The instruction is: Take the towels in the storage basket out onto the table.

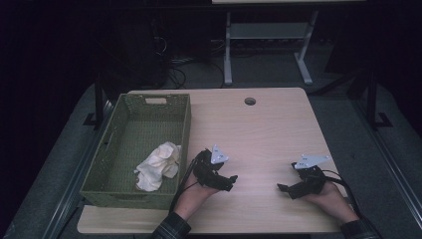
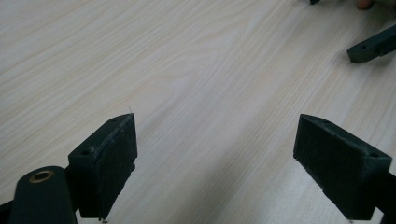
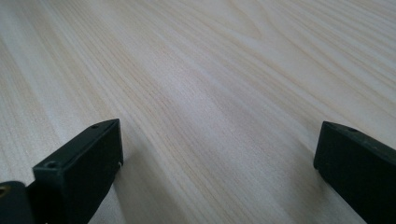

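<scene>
A green woven basket (image 1: 107, 186) stands at the table's left side with a crumpled white cloth (image 1: 158, 165) in its near right corner. My left gripper (image 1: 230, 180) rests low over the wood just right of the basket, jaws pointing right. In the left gripper view my left gripper (image 2: 215, 163) is open with bare table between its jaws, and a jaw tip of the other gripper (image 2: 371, 46) shows at the upper right. My right gripper (image 1: 283, 189) sits near the front right, pointing left. In the right gripper view my right gripper (image 3: 219, 163) is open over bare wood.
The light wooden table (image 1: 268, 129) has a round cable hole (image 1: 250, 101) near its far edge. Beyond the table stand a white metal frame (image 1: 266, 45) and cables on a dark floor. Both of the person's hands come in at the front edge.
</scene>
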Demonstrator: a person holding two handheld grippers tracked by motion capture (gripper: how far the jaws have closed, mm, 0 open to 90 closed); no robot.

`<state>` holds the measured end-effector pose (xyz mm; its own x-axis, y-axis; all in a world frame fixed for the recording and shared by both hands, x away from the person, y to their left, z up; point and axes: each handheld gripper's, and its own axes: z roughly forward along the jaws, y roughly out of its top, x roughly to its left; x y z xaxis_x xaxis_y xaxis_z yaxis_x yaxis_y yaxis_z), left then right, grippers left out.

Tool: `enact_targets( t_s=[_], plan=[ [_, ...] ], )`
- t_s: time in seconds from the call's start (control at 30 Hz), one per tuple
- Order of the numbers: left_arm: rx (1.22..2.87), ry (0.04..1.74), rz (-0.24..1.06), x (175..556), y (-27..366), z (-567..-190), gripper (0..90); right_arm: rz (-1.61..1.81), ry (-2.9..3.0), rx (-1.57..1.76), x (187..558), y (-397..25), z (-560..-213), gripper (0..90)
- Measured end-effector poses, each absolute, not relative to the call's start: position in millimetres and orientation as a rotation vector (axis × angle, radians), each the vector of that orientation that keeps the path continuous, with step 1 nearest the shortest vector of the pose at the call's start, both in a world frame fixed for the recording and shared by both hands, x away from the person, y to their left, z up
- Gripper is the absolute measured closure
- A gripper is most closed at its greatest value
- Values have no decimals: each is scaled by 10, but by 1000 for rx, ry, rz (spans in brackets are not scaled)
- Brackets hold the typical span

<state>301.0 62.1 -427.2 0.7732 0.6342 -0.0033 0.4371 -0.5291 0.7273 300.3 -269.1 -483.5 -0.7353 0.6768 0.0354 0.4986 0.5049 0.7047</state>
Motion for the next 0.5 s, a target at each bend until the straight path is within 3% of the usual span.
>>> enact_targets(
  t_s=[0.5],
  plan=[
    [2187, 779, 314, 3075, 615, -4087, 129, 1052, 2504, 997, 3003, -2691, -4834, 10]
  ],
)
